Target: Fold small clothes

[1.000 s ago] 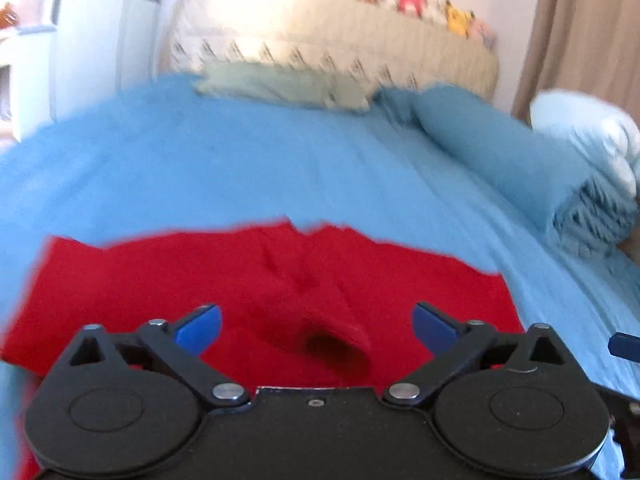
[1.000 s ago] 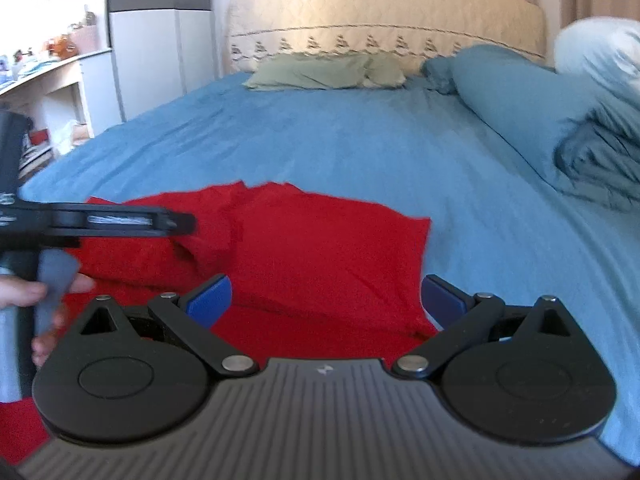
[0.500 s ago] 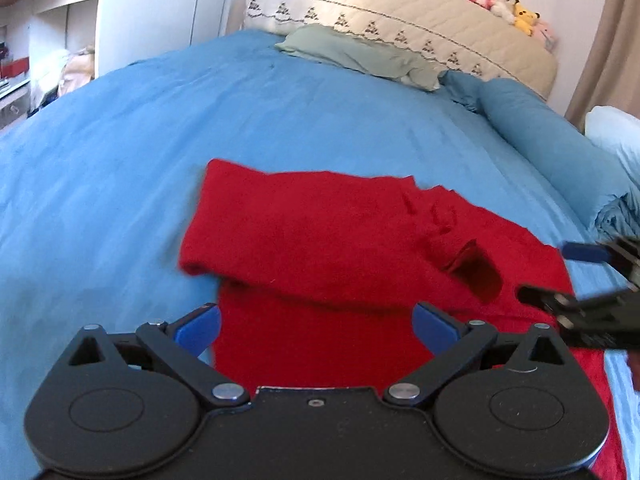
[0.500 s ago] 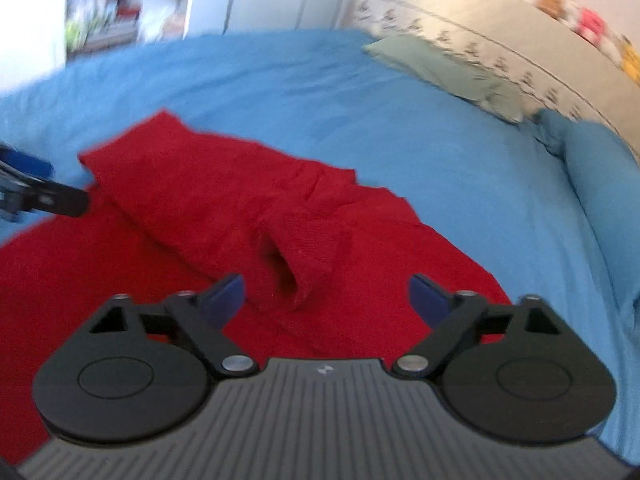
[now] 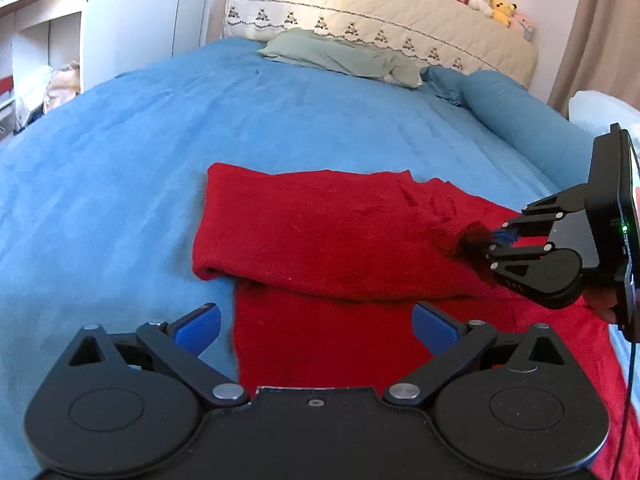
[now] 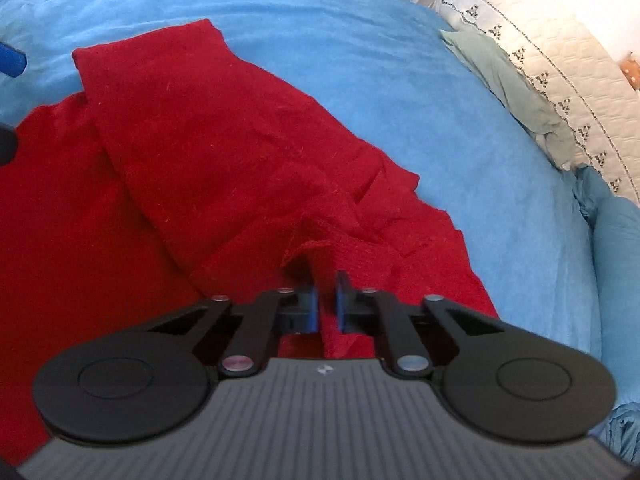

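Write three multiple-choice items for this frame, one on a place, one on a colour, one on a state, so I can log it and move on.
1. Where does the red sweater lie?
A. On the blue bedspread
B. On the white shelf
C. Over the headboard

2. What colour is the pillow by the headboard?
A. Red
B. Pale green
C. Yellow

3. How do the two grippers stand?
A. Both open
B. Left shut on the sweater, right open
C. Right shut on the sleeve cuff, left open

Answers:
1. A, since blue cover shows around the sweater's far and left edges.
2. B, the pillow is a washed-out green against the cream quilting.
3. C, the right hand-held gripper pinches the sleeve cuff between its pads, while the left hand-held gripper has its fingers wide apart above the sweater.
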A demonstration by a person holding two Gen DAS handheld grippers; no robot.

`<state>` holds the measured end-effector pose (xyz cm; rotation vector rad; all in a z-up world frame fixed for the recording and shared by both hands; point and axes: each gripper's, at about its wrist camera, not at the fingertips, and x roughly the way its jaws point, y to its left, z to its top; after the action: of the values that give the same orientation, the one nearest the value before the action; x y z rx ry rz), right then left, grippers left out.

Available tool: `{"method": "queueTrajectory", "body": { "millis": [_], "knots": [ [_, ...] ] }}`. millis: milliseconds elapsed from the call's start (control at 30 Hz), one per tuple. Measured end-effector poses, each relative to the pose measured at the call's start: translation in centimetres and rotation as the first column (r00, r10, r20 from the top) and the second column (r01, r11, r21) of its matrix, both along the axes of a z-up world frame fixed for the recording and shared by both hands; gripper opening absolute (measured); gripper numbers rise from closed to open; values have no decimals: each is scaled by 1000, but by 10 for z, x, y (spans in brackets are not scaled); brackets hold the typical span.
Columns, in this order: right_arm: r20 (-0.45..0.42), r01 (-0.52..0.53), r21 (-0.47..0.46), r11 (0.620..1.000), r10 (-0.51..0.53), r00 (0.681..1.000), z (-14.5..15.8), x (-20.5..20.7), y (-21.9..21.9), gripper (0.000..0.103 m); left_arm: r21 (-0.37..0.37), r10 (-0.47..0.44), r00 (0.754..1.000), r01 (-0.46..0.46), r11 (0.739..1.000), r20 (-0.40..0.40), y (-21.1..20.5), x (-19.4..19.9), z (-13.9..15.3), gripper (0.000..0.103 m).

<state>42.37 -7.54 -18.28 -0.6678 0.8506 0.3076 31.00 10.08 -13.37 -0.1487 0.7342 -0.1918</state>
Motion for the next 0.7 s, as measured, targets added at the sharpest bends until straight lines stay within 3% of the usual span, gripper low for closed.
{"method": "queueTrajectory", "body": {
  "millis": [133, 267, 467, 567, 700],
  "knots": [
    [46, 45, 54, 997, -48, 998, 19, 4, -10, 20, -3, -4, 1000, 4, 1000, -9, 0, 2, -1, 103],
    [87, 139, 219, 966, -161, 983, 61, 15, -40, 20, -1, -10, 999, 10, 1000, -30, -3, 6, -3, 103],
    [129, 307, 462, 832, -405, 905, 101, 14, -117, 20, -10, -2, 999, 1, 1000, -45, -5, 12, -6, 103],
    [119, 385, 505, 772, -504, 855, 94, 2, -153, 20, -22, -13, 998, 12, 1000, -54, -3, 15, -8, 103],
    [36, 496, 523, 693, -599, 800, 64, -9, -186, 20, 3, -28, 998, 28, 1000, -62, -6, 19, -11, 103]
  ]
}}
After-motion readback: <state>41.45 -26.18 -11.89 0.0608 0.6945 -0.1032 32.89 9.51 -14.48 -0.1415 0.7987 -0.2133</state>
